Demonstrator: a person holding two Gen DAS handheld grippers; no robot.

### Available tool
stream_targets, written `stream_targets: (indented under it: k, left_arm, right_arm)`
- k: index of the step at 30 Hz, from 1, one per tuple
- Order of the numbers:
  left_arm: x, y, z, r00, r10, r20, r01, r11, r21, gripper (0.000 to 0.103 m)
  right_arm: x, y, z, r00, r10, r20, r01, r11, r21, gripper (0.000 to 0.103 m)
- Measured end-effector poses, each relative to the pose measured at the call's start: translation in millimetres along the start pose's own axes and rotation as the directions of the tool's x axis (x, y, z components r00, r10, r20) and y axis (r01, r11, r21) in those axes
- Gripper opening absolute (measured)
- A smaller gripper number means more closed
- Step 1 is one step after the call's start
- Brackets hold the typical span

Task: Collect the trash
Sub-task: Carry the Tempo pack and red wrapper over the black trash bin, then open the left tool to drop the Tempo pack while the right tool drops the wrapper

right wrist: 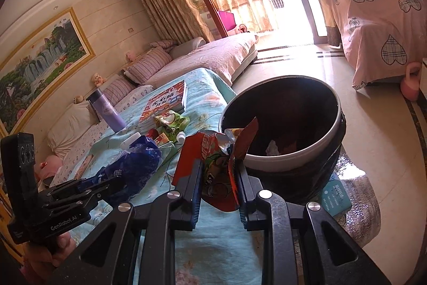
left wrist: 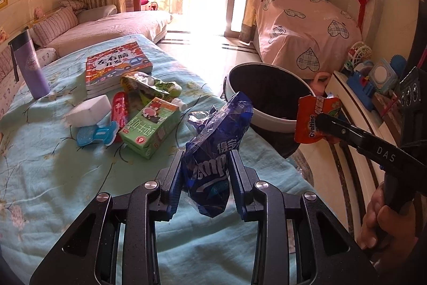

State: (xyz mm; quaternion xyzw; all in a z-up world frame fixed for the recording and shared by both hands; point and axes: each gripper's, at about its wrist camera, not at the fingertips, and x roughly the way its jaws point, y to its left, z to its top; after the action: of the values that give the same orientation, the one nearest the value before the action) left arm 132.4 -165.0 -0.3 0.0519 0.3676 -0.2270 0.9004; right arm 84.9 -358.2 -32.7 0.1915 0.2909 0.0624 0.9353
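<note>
**Two wrappers held beside the trash bin**

Fingers [left wrist: 173, 172] of the left gripper [left wrist: 205, 167] are clamped on a crumpled blue wrapper [left wrist: 216, 140], held above the quilted table [left wrist: 53, 178]. An orange Ovaltine wrapper [right wrist: 221, 167] is pinched by the right gripper [right wrist: 218, 178], just before the rim of the dark trash bin [right wrist: 331, 103]. More litter, including a green carton [left wrist: 149, 130], is left on the table beside a purple flask [left wrist: 29, 66] and a book [left wrist: 117, 66].

Purple flask [left wrist: 30, 66] upright near picture book [left wrist: 117, 66] — sofa [left wrist: 112, 26] behind.
</note>
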Motion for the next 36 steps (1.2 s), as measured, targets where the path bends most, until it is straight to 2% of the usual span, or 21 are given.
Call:
stream_targets:
  k: [12,22,36]
  left_arm:
    - [16.3,-23.5,27.8,1.000,-0.026,0.001,0.026,0.999,0.042,0.031]
    - [49.2,-49.6,64.8,0.999,-0.036,-0.017,0.038,0.996,0.081,0.031]
    - [107.9,-71.3,98.2,0.991,-0.079,-0.109,0.085,0.995,0.055,0.032]
  right_arm:
    - [2.7,-25.7,19.1,0.999,-0.046,0.000,0.046,0.999,0.005,0.023]
    - [12.4,-54.2,46.5,0.996,-0.089,-0.013,0.089,0.996,0.006,0.024]
    - [37.9,-80.7,75.3,0.991,-0.126,-0.053,0.125,0.992,-0.015,0.026]
